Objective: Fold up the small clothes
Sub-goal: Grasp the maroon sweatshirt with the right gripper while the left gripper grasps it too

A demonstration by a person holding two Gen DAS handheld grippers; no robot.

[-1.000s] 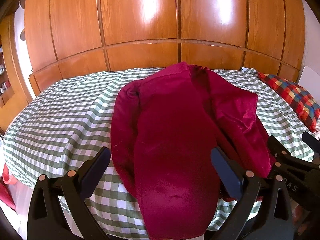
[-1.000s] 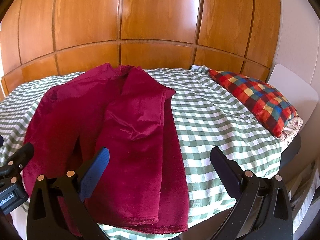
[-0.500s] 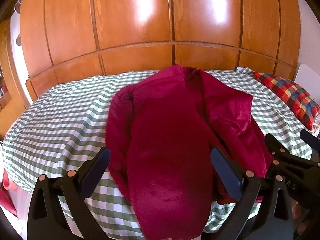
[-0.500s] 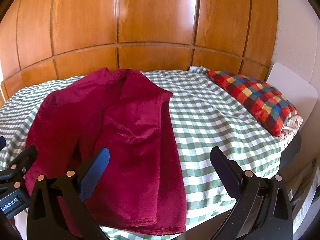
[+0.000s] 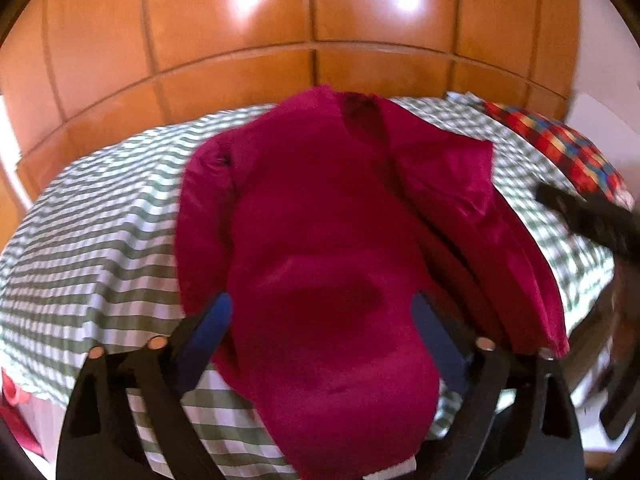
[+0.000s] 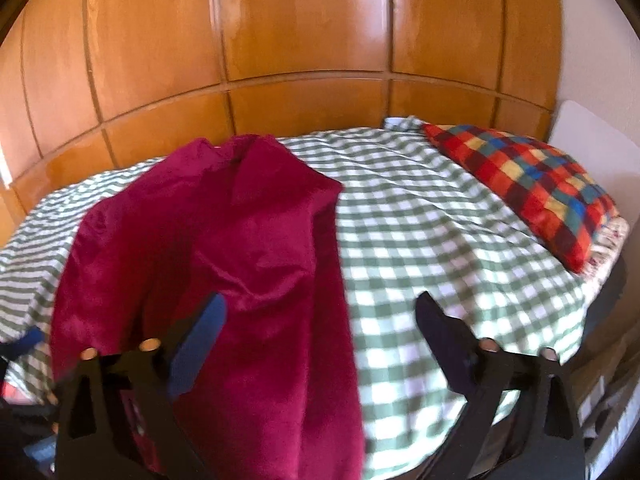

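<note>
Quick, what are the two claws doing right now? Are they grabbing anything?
Left claw: open, jaws closing around the near end of the dark red velvety garment, not gripping it.
Right claw: open, jaws closing above the garment's edge, holding nothing.

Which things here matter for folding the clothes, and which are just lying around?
Part of the job:
- dark red garment, spread on the bed
- left gripper, jaws closing, pads clear of the cloth
- right gripper, jaws closing, nothing gripped

Lying about:
- checked pillow
- green checked bedcover
- wooden panelling
</note>
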